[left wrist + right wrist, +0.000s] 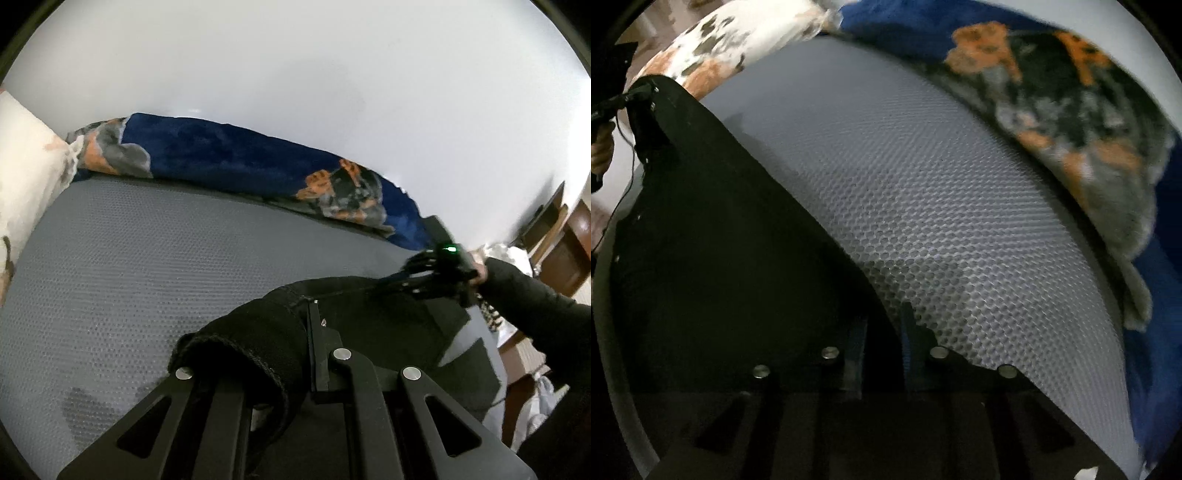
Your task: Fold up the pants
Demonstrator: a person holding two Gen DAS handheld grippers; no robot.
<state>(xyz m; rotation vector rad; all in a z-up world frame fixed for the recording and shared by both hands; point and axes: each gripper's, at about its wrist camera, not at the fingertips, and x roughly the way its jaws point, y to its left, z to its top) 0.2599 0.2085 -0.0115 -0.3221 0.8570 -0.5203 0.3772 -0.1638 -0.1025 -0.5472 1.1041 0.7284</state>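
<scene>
Black pants [369,314] lie on a grey honeycomb-textured mattress [147,258]. In the left wrist view my left gripper [306,332] is shut on a thick black hem of the pants [258,343], which bunches over its left finger. My right gripper [417,273] shows at the far right of that view, pinching the pants' other end. In the right wrist view my right gripper [884,332] is shut on the pants [720,240], which stretch left to the left gripper [642,96].
A dark blue blanket with orange and grey print [258,170] lies along the far edge of the mattress [923,184]. A white floral pillow [26,166] sits at the left. A white wall is behind. Wooden furniture [569,251] stands at the right.
</scene>
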